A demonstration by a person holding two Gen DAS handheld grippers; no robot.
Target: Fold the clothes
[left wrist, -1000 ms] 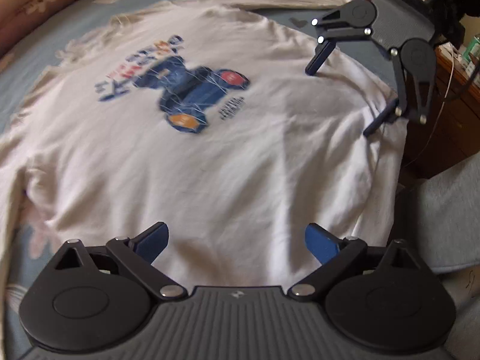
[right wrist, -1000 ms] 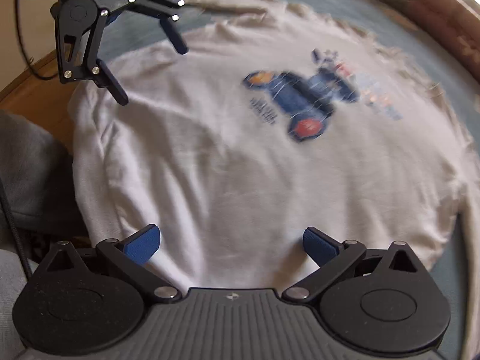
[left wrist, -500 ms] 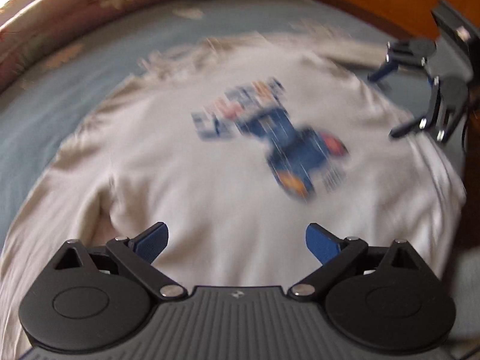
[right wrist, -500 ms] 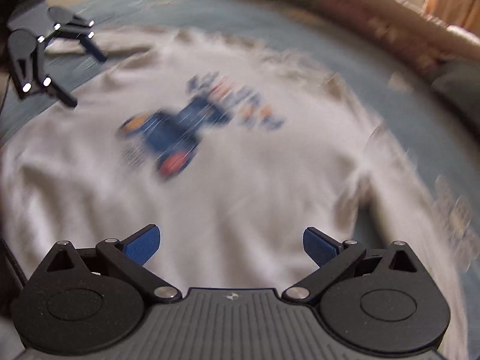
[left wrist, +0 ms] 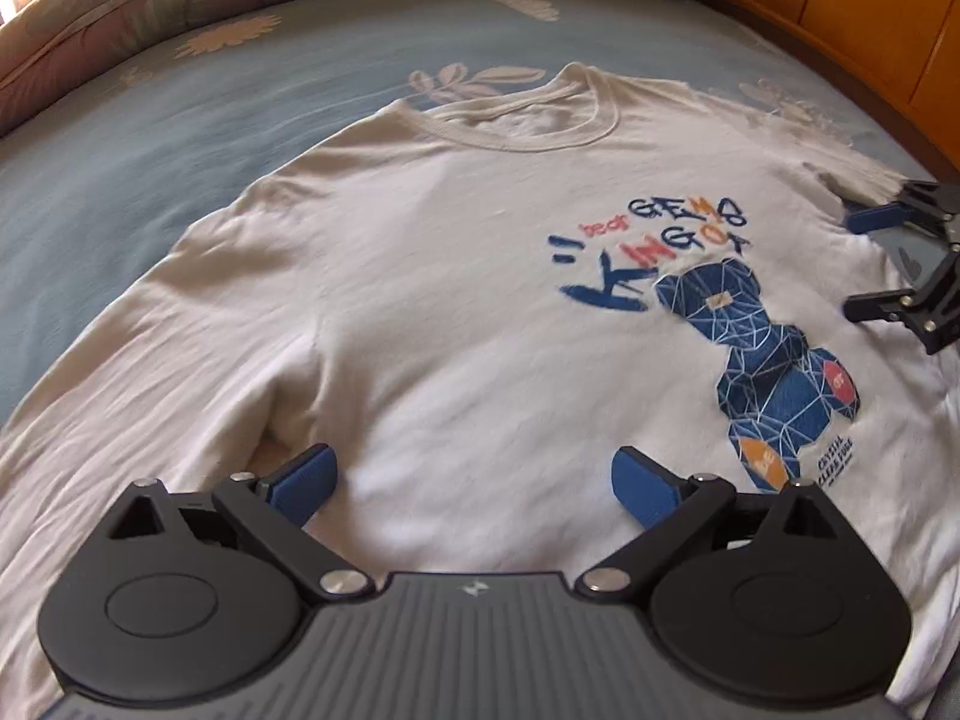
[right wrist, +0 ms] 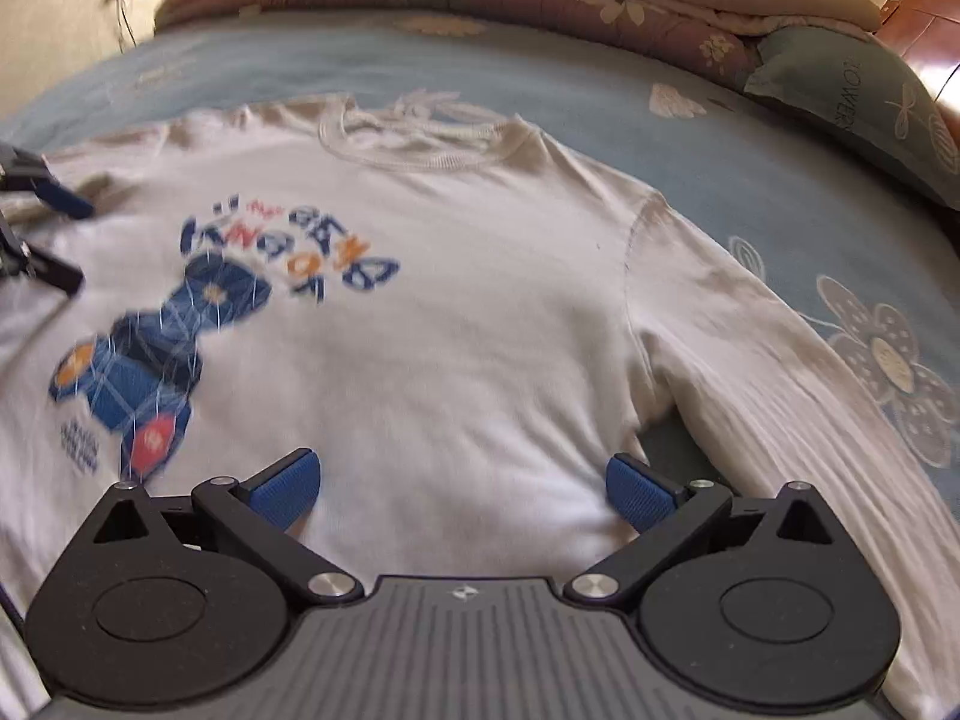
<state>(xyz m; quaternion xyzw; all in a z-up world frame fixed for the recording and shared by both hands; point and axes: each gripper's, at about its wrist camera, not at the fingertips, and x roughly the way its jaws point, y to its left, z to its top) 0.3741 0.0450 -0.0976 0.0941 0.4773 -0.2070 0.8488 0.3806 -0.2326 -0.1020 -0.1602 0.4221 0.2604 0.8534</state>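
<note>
Left wrist view, near to far. Item: left gripper [left wrist: 473,474], jaws spread wide, nothing between them, low over the shirt's body beside one armpit. Item: white long-sleeved shirt [left wrist: 456,312], spread flat and front-up on the blue floral bedsheet [left wrist: 120,138], sleeves out to the sides, bear print [left wrist: 774,372] toward the hem side, collar [left wrist: 540,120] far. No fold shows in it. Item: right gripper [left wrist: 864,261] at the far right edge, jaws parted and holding nothing, over the other side of the shirt. Beyond: quilt [left wrist: 120,6] and pillow [right wrist: 858,102].

Handling, as judged: thin soft knit, light, limp, will drape and crease; probably drags a little on the sheet. Best pinched through a single edge, at shoulder seam or sleeve near the armpit [right wrist: 660,414], with the hem as the second hold.

Change: a second ago both grippers looked across the hem end; each has since swung toward its own armpit side, jaws as wide as before.
</note>
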